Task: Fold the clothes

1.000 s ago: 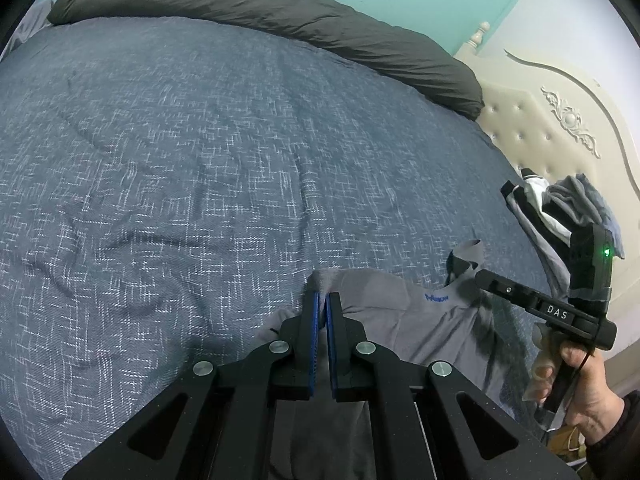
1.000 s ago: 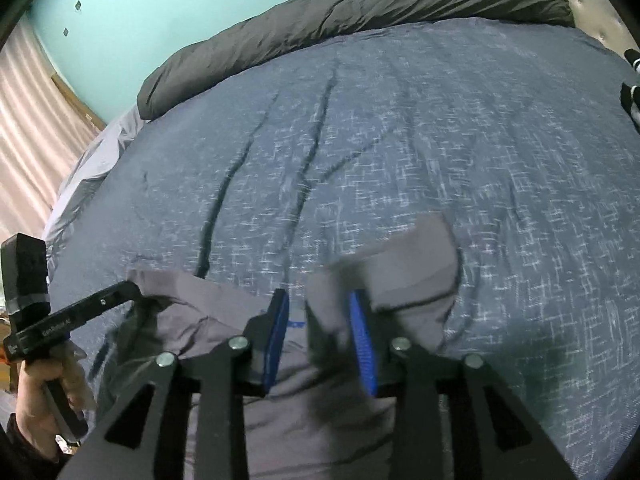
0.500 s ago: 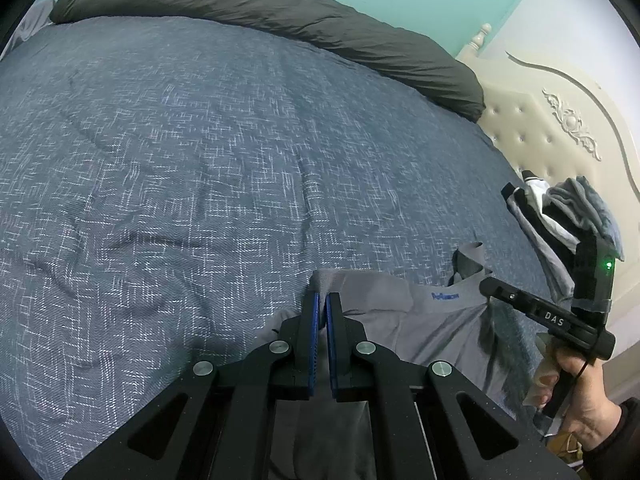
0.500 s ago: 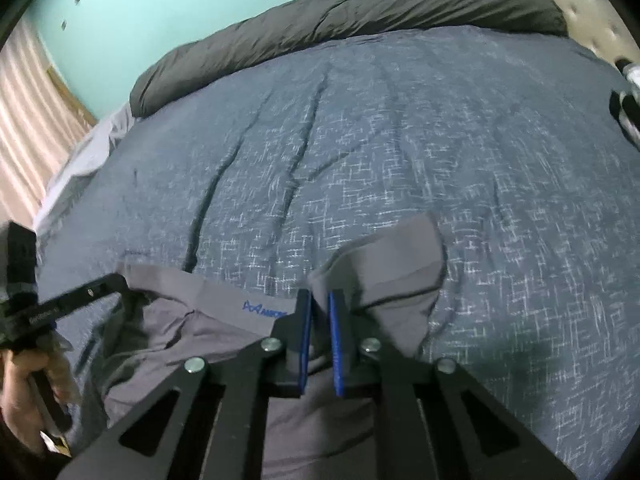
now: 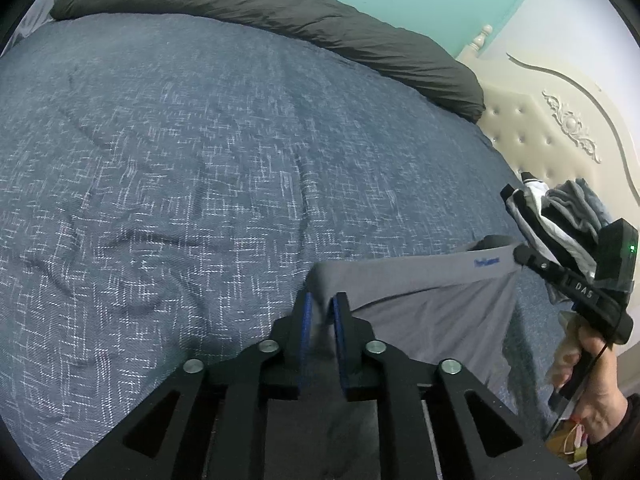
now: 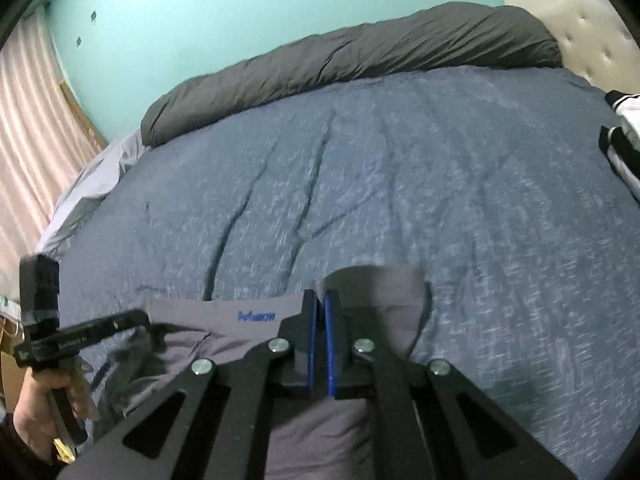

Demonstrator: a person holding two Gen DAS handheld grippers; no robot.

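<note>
A grey garment (image 5: 420,304) with a blue logo on its waistband lies at the near edge of the blue bedspread (image 5: 180,160). The waistband stretches taut between both grippers. In the left wrist view my left gripper (image 5: 321,304) has one corner of the cloth filling the gap between its blue pads, and its jaws are opening slightly. A hand holds my right gripper (image 5: 518,254) at the other end of the waistband. In the right wrist view my right gripper (image 6: 320,300) is shut on a raised fold of the grey garment (image 6: 224,340). My left gripper (image 6: 146,320) shows there at the left.
A dark grey rolled duvet (image 5: 280,12) lies along the far side of the bed. A cream tufted headboard (image 5: 560,128) stands at the right, with a pile of black, white and grey clothes (image 5: 560,216) in front of it. A pink curtain (image 6: 24,140) hangs at the left.
My right gripper's jaws closed on the garment's fold and lifted it, which pulled the waistband straight. My left gripper stayed in place while its jaws parted a little.
</note>
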